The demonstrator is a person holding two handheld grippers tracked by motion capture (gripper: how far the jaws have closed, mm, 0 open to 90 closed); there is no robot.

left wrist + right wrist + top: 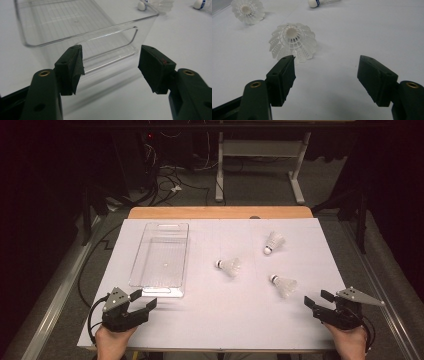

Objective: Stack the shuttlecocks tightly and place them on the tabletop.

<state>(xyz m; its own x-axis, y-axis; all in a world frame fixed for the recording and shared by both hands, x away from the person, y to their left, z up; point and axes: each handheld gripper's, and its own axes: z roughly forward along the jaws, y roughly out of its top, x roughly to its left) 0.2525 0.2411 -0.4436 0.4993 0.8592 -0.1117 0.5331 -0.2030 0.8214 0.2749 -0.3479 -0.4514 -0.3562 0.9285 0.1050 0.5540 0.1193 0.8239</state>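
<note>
White sheeting covers the wooden table [220, 212], with dark floor, cables and a grey table frame beyond. Left gripper [141, 301] has its jaws spread wide and empty, just before the clear plastic bin [150, 285]. Right gripper [317, 299] is also spread, holding nothing, near the closest shuttlecock [284, 285]; two more shuttlecocks lie farther off.

Overhead light keeps the white bench [220, 305] bright while the room behind goes nearly black, shadows under the shuttlecocks [284, 285] stay soft, the clear tray [82, 30] catches glare lines, and both close-up views look grainy, a bit soft.
</note>
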